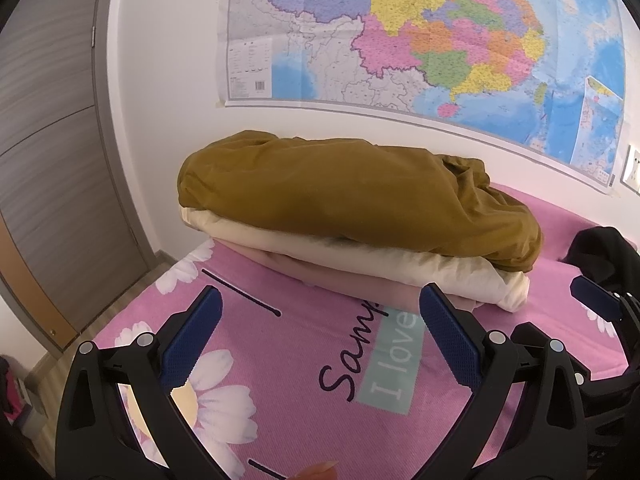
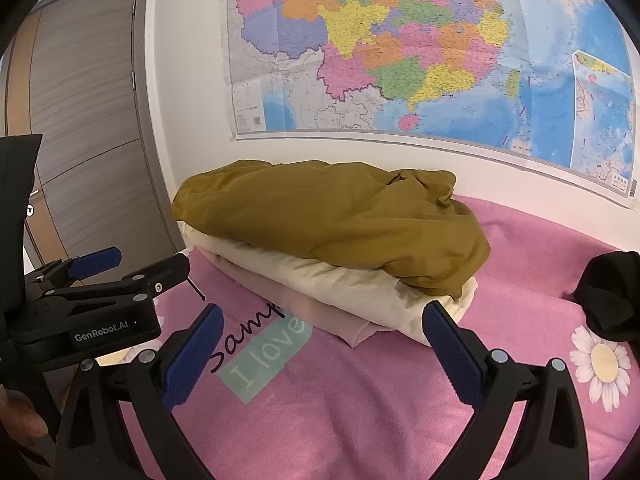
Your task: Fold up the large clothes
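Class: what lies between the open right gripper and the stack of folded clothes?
Only pink bedspread with its "I love" label, seen in the right wrist view; right gripper, stack.

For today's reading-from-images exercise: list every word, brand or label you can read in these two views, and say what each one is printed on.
"GenRobot.AI": on the body of the left gripper, seen from the right wrist.
"I love": on a pale teal patch of the pink bedcover.
"Sam...": black script on the bedcover, its end hidden under the folded clothes stack.
Wall map: place names, legend and barcode too small to read.
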